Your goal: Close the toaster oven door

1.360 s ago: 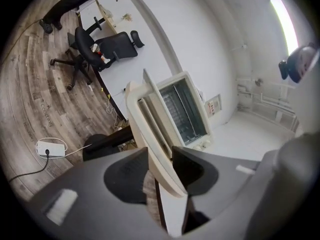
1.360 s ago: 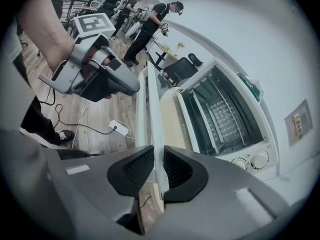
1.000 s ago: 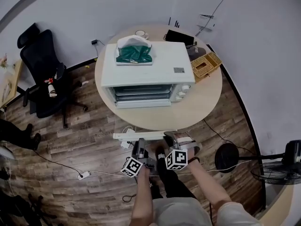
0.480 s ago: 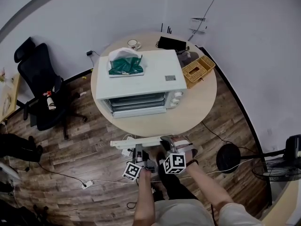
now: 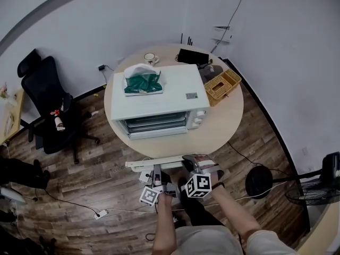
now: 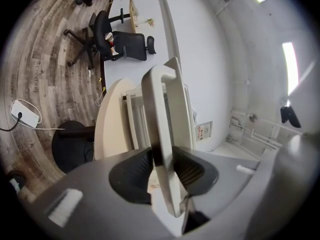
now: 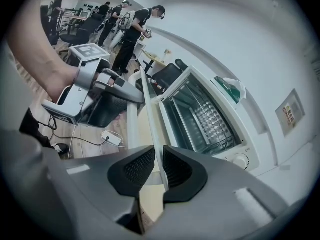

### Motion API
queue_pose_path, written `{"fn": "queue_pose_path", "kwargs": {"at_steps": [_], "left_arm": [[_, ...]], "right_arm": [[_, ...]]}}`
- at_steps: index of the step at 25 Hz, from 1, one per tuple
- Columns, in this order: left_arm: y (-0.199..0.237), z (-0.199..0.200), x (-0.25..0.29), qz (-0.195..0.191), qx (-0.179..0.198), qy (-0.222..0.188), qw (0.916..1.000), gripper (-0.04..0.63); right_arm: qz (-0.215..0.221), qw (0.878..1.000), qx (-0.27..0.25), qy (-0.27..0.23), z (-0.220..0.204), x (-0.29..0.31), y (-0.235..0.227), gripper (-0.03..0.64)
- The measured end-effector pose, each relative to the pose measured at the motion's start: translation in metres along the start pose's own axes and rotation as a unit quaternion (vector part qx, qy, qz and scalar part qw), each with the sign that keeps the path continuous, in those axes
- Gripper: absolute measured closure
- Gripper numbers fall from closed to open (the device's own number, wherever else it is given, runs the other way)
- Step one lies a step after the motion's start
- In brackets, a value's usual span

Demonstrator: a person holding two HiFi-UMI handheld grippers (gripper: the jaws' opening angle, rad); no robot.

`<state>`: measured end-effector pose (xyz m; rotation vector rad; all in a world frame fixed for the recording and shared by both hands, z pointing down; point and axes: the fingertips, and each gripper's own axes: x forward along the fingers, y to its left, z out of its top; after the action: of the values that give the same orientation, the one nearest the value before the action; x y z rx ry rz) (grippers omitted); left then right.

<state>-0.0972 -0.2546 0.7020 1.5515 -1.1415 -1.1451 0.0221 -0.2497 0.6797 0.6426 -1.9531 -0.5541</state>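
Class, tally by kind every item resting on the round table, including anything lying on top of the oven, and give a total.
White box-shaped toaster oven: 1
Green and white plastic bag on the oven: 1
White cup: 1
Tan woven basket: 1
Black flat rectangular device: 1
Grey item by the basket, too small to identify: 1
Total: 6

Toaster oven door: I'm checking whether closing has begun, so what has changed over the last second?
The left gripper and right gripper have raised the door slightly at its handle end, bringing that end closer to the toaster oven, which remains wide open. Both keep their jaws clamped on the door. The oven, green bag and basket sit as before.
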Motion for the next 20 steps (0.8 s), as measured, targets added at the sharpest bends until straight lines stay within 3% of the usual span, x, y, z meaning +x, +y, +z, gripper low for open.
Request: {"fn": "queue_pose_path", "kwargs": {"at_steps": [5, 8, 12, 13, 15, 16, 20], "left_arm": [[-0.01, 0.003, 0.01, -0.001, -0.008, 0.002, 1.0, 0.436], [0.003, 0.005, 0.001, 0.052, 0.004, 0.018, 0.9984, 0.43], [-0.021, 0.005, 0.018, -0.007, -0.007, 0.018, 0.9998, 0.426], [-0.019, 0.007, 0.017, 0.006, -0.001, 0.021, 0.9998, 0.426], [0.002, 0.011, 0.004, 0.09, 0.03, 0.034, 0.9949, 0.426], [0.007, 0.013, 0.002, 0.112, 0.037, 0.038, 0.9923, 0.426], [-0.036, 0.012, 0.035, -0.013, -0.016, 0.022, 0.9996, 0.428]], "right_arm": [[-0.013, 1.0, 0.01, -0.002, 0.005, -0.001, -0.016, 0.565], [-0.021, 1.0, 0.019, 0.0, 0.006, -0.003, -0.018, 0.565], [-0.028, 0.999, 0.025, 0.001, 0.008, -0.004, -0.027, 0.565], [-0.031, 0.999, 0.025, 0.0, 0.009, -0.004, -0.03, 0.565], [-0.039, 0.999, 0.029, -0.002, 0.011, -0.005, -0.037, 0.565], [-0.043, 0.999, 0.031, -0.003, 0.012, -0.006, -0.04, 0.563], [-0.052, 0.998, 0.035, -0.007, 0.014, -0.006, -0.052, 0.563]]}}
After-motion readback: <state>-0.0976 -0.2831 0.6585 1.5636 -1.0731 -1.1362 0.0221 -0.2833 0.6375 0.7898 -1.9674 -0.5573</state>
